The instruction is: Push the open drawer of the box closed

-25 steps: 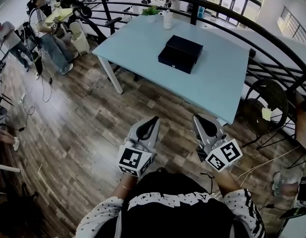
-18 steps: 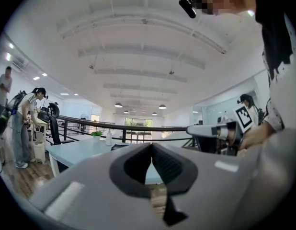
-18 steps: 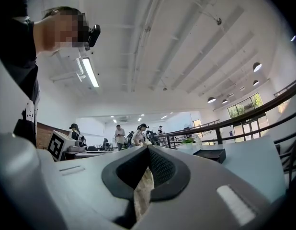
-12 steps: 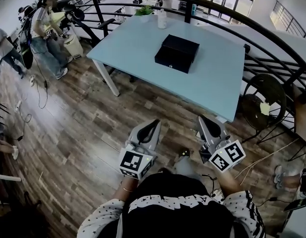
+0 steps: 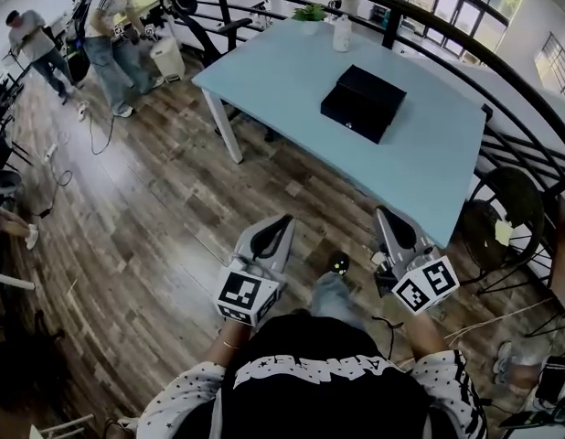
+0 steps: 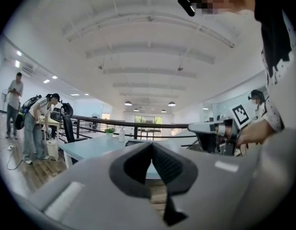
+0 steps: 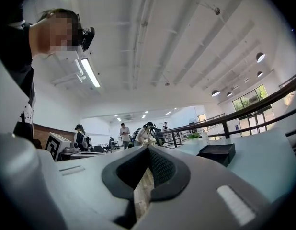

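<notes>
The black box [image 5: 363,103] lies on the light-blue table [image 5: 292,71], well ahead of me, and its lower front part juts toward the table's near edge. In the right gripper view the black box [image 7: 216,153] shows to the right of the jaws. My left gripper [image 5: 275,231] and right gripper [image 5: 392,223] hang over the wooden floor, close to my body and far short of the table. Both are shut with nothing between the jaws. The left gripper [image 6: 151,145] has its pads meeting, and so does the right gripper [image 7: 148,151].
A white bottle [image 5: 342,35] and a small plant [image 5: 310,13] stand at the table's far edge. A curved black railing [image 5: 502,58] runs behind the table, with a round chair [image 5: 502,213] at the right. Two people [image 5: 109,26] stand far left among cables and gear.
The head view has swung, so the table and box now sit further right. A shoe now shows between the grippers. Both grippers stay shut and close to my body.
</notes>
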